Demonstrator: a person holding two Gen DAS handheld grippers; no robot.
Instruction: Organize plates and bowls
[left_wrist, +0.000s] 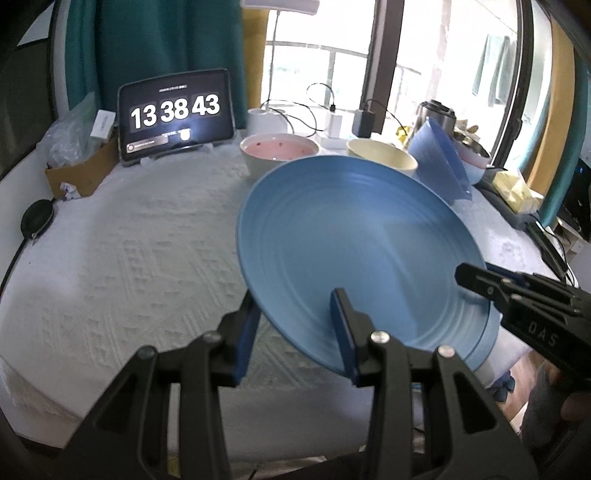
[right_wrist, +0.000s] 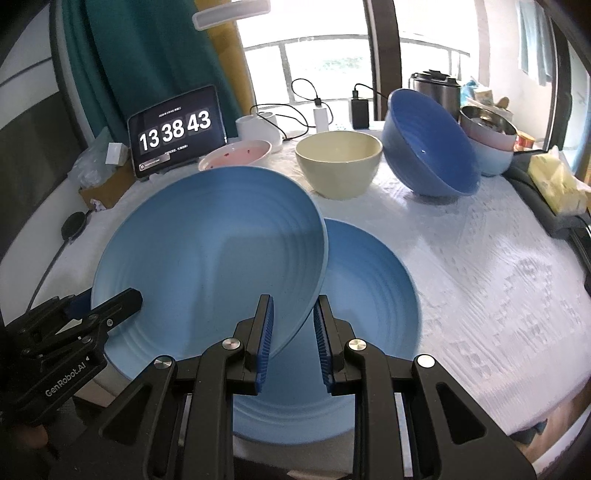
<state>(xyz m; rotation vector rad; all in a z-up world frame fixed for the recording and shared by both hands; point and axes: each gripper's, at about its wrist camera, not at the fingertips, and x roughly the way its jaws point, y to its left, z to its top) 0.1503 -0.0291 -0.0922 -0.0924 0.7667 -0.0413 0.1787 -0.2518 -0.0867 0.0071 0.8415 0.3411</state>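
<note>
Plate (right_wrist: 207, 236) held tilted by both grippers — hiding part of lower plate (right_wrist: 369, 295).

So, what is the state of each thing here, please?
Upper blue plate: lifted, tilted, held by both grippers.
Lower blue plate: flat on the table.
Left gripper: shut on upper blue plate.
Right gripper: shut on upper blue plate.
Cream bowl: upright, empty.
Dark blue bowl: tipped on its side.
Tablet: on, showing a clock.
</note>
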